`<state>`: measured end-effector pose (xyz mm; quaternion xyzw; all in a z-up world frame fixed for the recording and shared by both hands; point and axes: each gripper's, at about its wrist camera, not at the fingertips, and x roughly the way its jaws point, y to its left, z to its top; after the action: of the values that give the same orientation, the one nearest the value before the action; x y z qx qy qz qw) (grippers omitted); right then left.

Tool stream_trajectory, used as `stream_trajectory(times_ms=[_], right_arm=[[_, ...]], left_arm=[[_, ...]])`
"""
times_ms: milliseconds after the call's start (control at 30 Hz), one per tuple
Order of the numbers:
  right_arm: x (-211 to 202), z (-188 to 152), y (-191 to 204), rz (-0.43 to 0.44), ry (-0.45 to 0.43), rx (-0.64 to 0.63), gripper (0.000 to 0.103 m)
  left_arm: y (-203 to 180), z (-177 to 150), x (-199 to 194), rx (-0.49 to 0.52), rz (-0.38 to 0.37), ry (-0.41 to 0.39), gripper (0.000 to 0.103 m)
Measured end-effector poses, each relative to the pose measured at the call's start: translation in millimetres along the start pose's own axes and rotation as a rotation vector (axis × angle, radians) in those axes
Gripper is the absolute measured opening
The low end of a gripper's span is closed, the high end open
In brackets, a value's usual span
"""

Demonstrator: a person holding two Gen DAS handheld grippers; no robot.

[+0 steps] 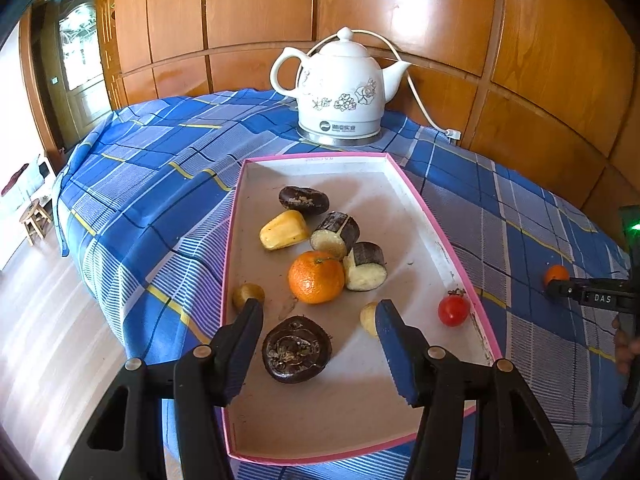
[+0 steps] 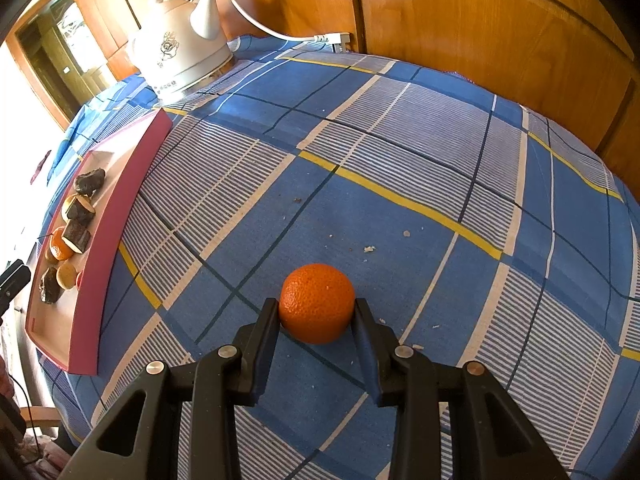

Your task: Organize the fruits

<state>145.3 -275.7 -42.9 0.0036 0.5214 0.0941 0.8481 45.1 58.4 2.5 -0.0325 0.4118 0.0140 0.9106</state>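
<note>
Two oranges in play. One orange [image 2: 317, 303] sits on the blue plaid cloth [image 2: 400, 152] of the table, well to the right of the tray [image 2: 116, 216]. It is round, so it has no long axis I can name, and no stem shows to tell which way it points. My right gripper [image 2: 316, 312] has its jaws pinching this orange, one pad against each flank, the fruit's underside on the cloth.

My left gripper [image 1: 318, 320] hangs over the near end of the pink-rimmed tray [image 1: 432, 216], jaws spread, nothing between the pads. A dark shrivelled fruit [image 1: 296, 349] lies below the gap, untouched.

Left view only: the tray's contents from above. Second orange [image 1: 316, 277], stem end up. Yellow piece [image 1: 284, 230], long axis lying across the tray. Dark oblong fruit [image 1: 304, 200], also lying crosswise. Two cut dark-skinned chunks [image 1: 335, 235], pale faces toward me. Small red tomato [image 1: 453, 310] beside the right rim. This view also catches the right gripper from the side, at the far right edge, with a bit of orange past its tip.

Right view only: crumbs on the cloth, and the white plug [image 2: 336, 40] by the wooden wall. White kettle [image 1: 340, 88] shows in both.

Both grippers angle down toward the table, the right one more steeply.
</note>
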Motion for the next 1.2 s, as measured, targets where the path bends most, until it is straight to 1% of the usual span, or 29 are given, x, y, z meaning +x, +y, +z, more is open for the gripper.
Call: stream_trajectory(times_ms=[433, 533, 667, 767, 867, 967, 1200], right_arm=[[-2.0, -0.9, 0.7, -0.008, -0.009, 0.006, 0.037], [-2.7, -0.5, 0.4, -0.01, -0.008, 0.007, 0.036], [-5.0, 0.2, 2.3, 0.004, 0.004, 0.018, 0.036], [-14.3, 0.4, 14.4, 0.025, -0.005, -0.004, 0.036], [-26.8, 3.3, 34.5, 0.094, -0.023, -0.021, 0.036], [-35.1, 10.0, 69.5, 0.176, -0.041, -0.066, 0.036], [-33.1, 32.3, 181.8, 0.359, -0.058, -0.222, 0.036]], left_arm=[[15.2, -0.4, -3.8, -0.032, 0.002, -0.007, 0.059], [27.5, -1.0, -6.8, -0.045, 0.021, -0.015, 0.059], [52.0, -3.3, -8.2, -0.091, 0.055, -0.018, 0.059], [67.3, -4.6, -9.4, -0.121, 0.075, -0.026, 0.059], [79.0, -6.7, -8.5, -0.147, 0.086, -0.027, 0.059], [86.5, -9.2, -7.3, -0.169, 0.088, -0.026, 0.059], [95.5, -15.9, -5.9, -0.194, 0.076, -0.026, 0.059]])
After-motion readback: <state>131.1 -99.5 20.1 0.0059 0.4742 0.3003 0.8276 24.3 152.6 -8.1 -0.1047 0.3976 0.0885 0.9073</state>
